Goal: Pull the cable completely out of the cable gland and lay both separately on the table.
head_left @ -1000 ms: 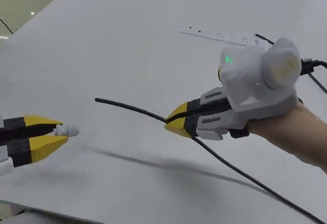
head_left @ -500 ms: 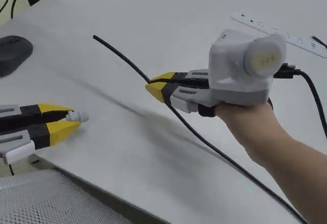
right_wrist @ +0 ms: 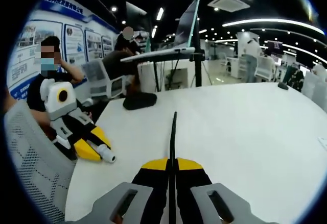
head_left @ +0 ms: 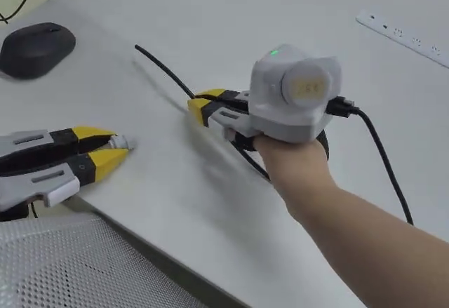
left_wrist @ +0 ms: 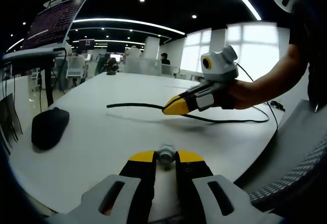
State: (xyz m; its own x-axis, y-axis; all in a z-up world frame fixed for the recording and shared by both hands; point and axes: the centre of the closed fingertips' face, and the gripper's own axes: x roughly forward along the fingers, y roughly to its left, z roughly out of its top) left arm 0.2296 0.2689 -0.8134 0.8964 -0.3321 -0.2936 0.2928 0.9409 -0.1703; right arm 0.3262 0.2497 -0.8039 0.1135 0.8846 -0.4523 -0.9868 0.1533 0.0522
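The white table (head_left: 210,13) takes up most of the head view, and a grey mesh chair (head_left: 70,266) sits off its edge at 7 o'clock. Near the middle, a hand (head_left: 291,157) holds the right gripper (head_left: 196,104), whose yellow-tipped jaws point towards 9 o'clock and are pressed together on the cable (head_left: 161,69). At 9 o'clock the left gripper (head_left: 116,146) points towards 3 o'clock, over the table's near edge, with its jaws clamped on the cable gland (head_left: 123,142). A dark computer mouse (head_left: 36,47) lies on the table at 10 o'clock, and a white power strip (head_left: 403,33) lies at 2 o'clock. The thin black cable runs from under the hand through the right gripper's tips, and its free end reaches out towards 11 o'clock, low over the table top. Whether that end touches the surface cannot be told. The small pale gland pokes out past the left gripper's tips, bare of cable and well apart from the cable's free end.
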